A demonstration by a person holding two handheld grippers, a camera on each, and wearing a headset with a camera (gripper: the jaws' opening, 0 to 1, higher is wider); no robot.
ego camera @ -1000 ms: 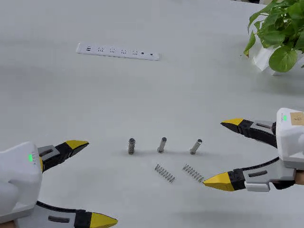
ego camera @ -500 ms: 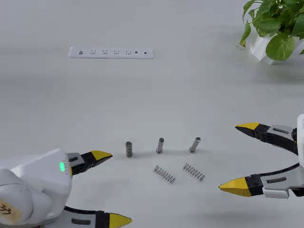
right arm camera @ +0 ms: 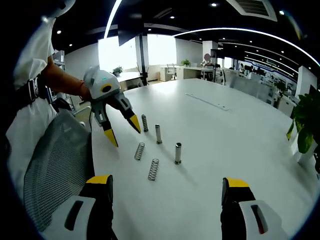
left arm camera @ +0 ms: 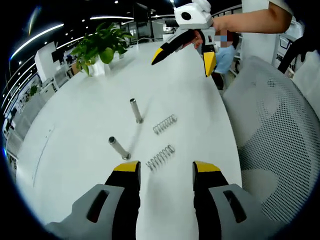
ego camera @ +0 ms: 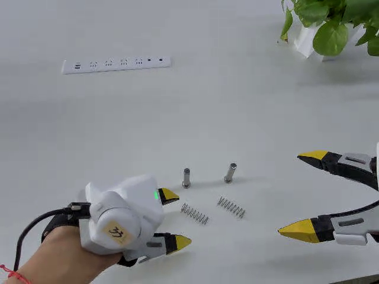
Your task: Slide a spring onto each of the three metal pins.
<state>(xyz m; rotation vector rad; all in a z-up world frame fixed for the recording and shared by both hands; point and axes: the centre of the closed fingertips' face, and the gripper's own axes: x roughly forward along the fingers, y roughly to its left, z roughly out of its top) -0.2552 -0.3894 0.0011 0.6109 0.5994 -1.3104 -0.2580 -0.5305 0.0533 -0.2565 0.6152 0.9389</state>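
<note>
Jaws of the left gripper [ego camera: 177,218] were held partly apart and empty just beside the nearer spring [ego camera: 195,213], those of the right gripper [ego camera: 290,193] were spread wide and empty, and the second spring [ego camera: 231,206] was left lying near two bare pins [ego camera: 186,177] on the table [ego camera: 237,106].

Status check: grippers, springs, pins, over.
Left gripper open, aimed at nearest loose spring; right gripper open, empty, standing off. One pin sprung, middle pin and end pin bare, second spring loose. Power strip, plant well clear.
</note>
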